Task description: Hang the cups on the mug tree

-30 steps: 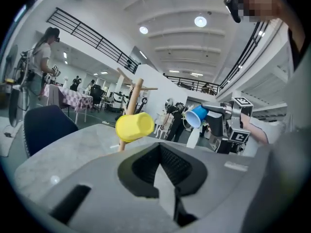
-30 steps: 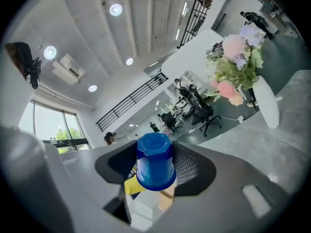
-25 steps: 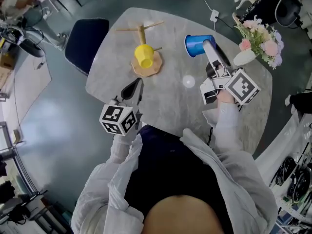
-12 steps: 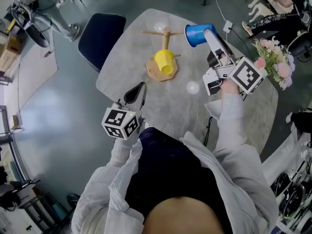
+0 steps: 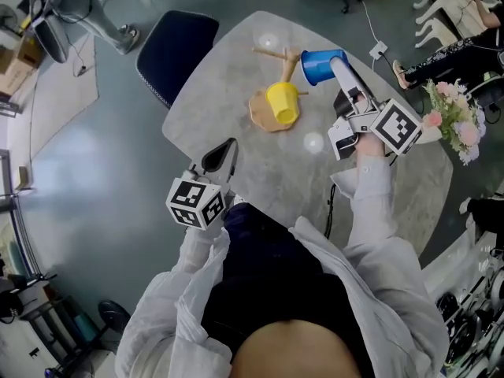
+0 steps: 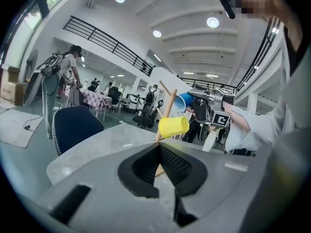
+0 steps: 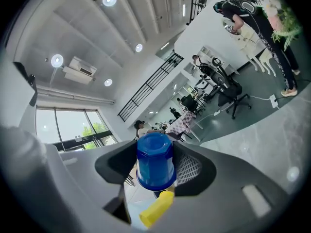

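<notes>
Blue cup (image 7: 155,160) reaches the wooden mug tree (image 5: 264,113), pinched on its side between the jaws of the person's right gripper (image 5: 335,64).

Seen from the head camera, the cup's open mouth faces nine o'clock and sits just beside the top of the tree's pole, at about one o'clock from the round base; whether it touches a peg cannot be told. A yellow cup (image 5: 282,103) already hangs sideways on the tree, above the base. The tree stands toward the twelve o'clock side of the grey marbled table (image 5: 228,85). The left gripper (image 5: 223,153) hovers at the table's seven o'clock edge, jaws pressed together on nothing, pointing toward the tree. A dark blue chair (image 5: 175,50) stands at the table's ten o'clock and a bunch of flowers (image 5: 457,116) at three o'clock.
</notes>
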